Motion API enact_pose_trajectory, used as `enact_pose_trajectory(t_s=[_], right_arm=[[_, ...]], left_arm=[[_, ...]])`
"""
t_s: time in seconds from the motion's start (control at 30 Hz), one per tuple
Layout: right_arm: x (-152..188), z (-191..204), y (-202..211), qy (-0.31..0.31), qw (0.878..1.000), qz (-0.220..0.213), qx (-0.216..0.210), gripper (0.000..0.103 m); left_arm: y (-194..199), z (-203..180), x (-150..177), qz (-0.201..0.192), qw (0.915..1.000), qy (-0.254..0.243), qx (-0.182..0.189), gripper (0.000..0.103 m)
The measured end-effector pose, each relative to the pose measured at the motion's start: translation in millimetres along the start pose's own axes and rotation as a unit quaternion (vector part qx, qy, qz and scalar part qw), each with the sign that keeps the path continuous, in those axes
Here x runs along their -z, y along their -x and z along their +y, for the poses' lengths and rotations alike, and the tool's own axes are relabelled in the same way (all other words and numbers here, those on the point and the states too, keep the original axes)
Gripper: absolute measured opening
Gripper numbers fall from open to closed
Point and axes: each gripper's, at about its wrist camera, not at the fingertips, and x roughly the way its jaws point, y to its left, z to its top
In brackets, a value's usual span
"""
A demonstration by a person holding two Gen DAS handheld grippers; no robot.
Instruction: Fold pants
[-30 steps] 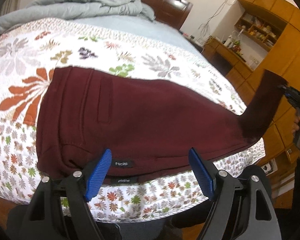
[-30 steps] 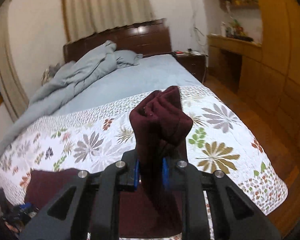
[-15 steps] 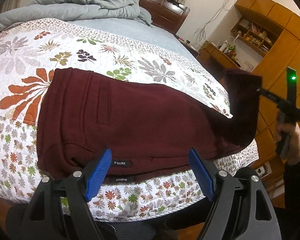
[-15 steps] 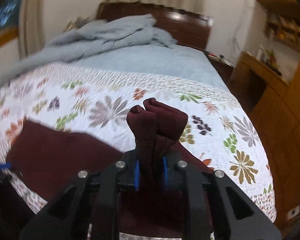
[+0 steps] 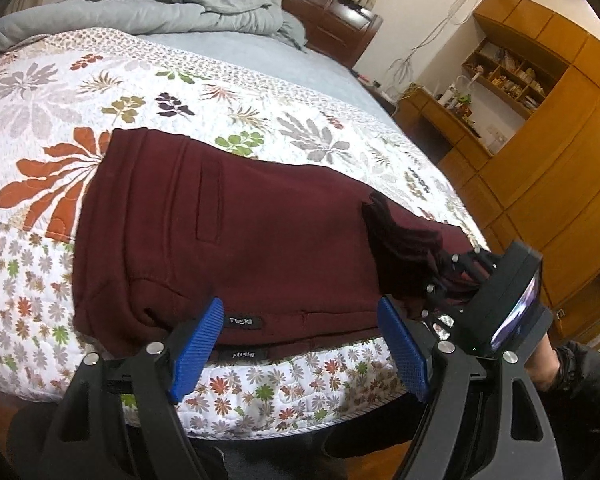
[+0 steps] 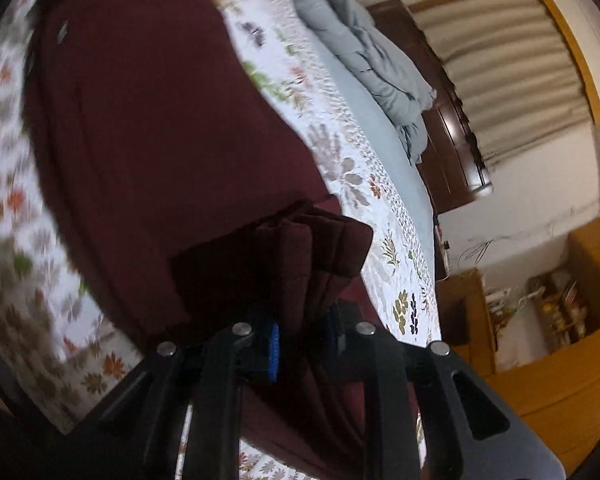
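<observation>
Maroon pants (image 5: 236, 240) lie flat across the foot of a bed on a floral quilt (image 5: 52, 92), waistband with two small labels toward me. My left gripper (image 5: 300, 340) hovers open just in front of the waistband, blue pads wide apart and holding nothing. My right gripper (image 5: 444, 284) is shut on the bunched leg ends (image 5: 400, 240) and has them low over the right part of the pants. In the right wrist view the right gripper (image 6: 302, 340) pinches the bunched cuffs (image 6: 320, 248), and the pants (image 6: 148, 120) spread out beyond, blurred.
A grey duvet (image 5: 172, 4) is heaped at the head of the bed by a dark wooden headboard (image 5: 332, 20). Wooden cabinets and shelves (image 5: 540, 120) line the right wall. The quilt's front edge (image 5: 260, 408) hangs just below my left gripper. A dark sleeve (image 5: 580, 368) shows at right.
My right gripper swept down and leftward with the leg ends, rolling as it went, from high at the right to low over the pants. The left gripper stayed put.
</observation>
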Motion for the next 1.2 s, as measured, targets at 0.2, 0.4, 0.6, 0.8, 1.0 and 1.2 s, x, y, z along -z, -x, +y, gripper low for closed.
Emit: enact_pose_trajectory(t_s=[0.2, 0.4, 0.6, 0.8, 1.0, 1.2], right_arm=[[3, 5, -6, 0.023, 1.000, 0.005, 0.000, 0.017], [6, 19, -8, 0.043, 0.999, 0.013, -0.004, 0.019], [6, 19, -9, 0.040, 0.999, 0.016, -0.013, 0.021], [7, 26, -10, 0.045, 0.999, 0.013, -0.007, 0.022], [6, 38, -10, 0.076, 0.997, 0.020, 0.019, 0.023], [1, 32, 8, 0.065, 0.998, 0.014, 0.005, 0.046]], left_arm=[[9, -6, -22, 0.016, 0.9986, 0.034, -0.037, 0.080], [9, -14, -27, 0.024, 0.9988, 0.023, -0.037, 0.080], [3, -24, -27, 0.039, 0.9938, 0.008, -0.104, 0.080], [15, -57, -39, 0.015, 0.9769, -0.060, -0.204, 0.080], [38, -80, -45, -0.010, 0.9704, -0.089, -0.225, 0.080], [58, -92, -46, -0.027, 0.9701, -0.092, -0.223, 0.080]])
